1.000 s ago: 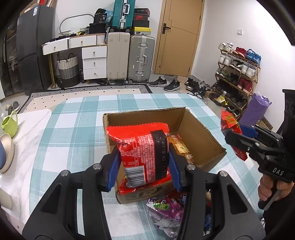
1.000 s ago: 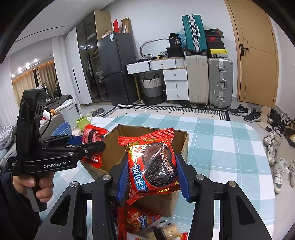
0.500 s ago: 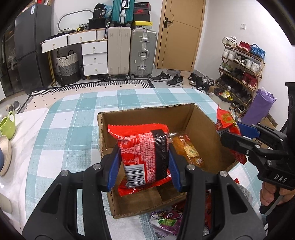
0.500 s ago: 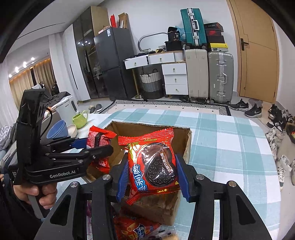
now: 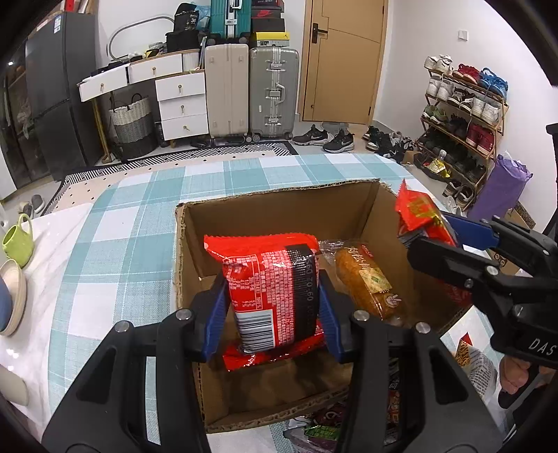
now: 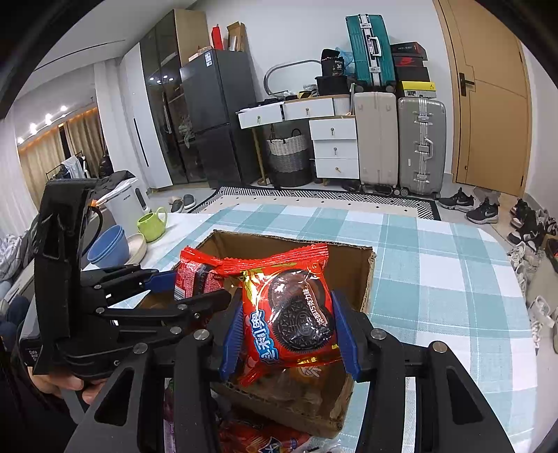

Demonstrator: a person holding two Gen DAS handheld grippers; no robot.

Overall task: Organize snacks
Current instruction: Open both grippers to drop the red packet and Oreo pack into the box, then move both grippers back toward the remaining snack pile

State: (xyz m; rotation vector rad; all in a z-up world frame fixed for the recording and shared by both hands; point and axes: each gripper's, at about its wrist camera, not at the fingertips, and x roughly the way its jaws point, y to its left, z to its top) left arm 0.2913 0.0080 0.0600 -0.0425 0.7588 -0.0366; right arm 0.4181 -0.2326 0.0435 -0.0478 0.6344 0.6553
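A: Red snack packet [image 5: 273, 296] clamped in left tongs [image 5: 272, 306], hung over cardboard box [image 5: 279, 205].
B: Cookie packet [image 6: 289, 310] clamped in right tongs [image 6: 287, 327], near rim. Could've snagged, collided.

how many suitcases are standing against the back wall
3. A beige suitcase and a silver suitcase stand side by side on the floor beside the door; a teal suitcase sits on top. Others may be hidden behind the clutter.
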